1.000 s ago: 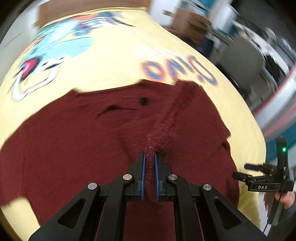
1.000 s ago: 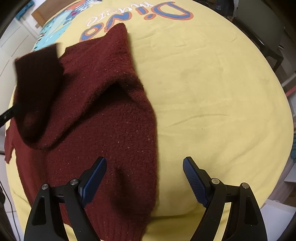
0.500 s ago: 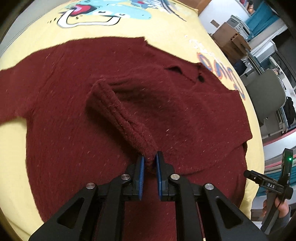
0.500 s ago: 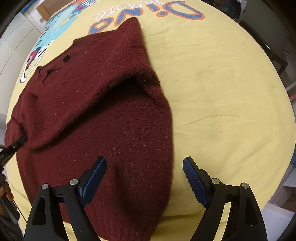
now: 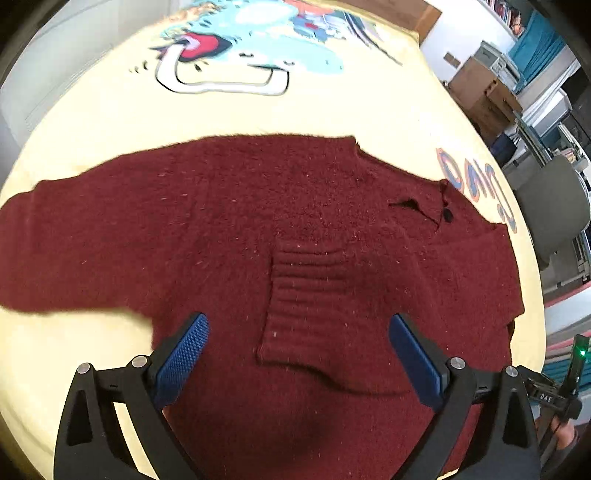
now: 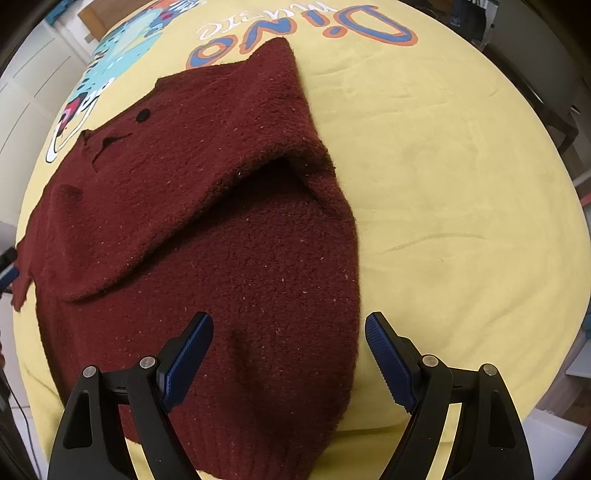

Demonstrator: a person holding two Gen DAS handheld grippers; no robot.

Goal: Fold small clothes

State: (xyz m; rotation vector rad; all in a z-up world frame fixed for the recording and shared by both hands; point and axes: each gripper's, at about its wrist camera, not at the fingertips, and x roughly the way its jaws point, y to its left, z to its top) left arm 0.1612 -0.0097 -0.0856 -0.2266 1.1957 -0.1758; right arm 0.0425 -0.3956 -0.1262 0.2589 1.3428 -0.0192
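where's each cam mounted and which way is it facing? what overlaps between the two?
Left wrist: sits on the left gripper, looking steeply down at the maroon sweater, with the ribbed cuff lying free between its opening fingers; the other gripper's handle shows at lower right.
Right wrist: sits on the right gripper, looking steeply down over the sweater's folded side and bare yellow blanket; its fingers stand open.
Shared: sweater, black button, "Dino" print.
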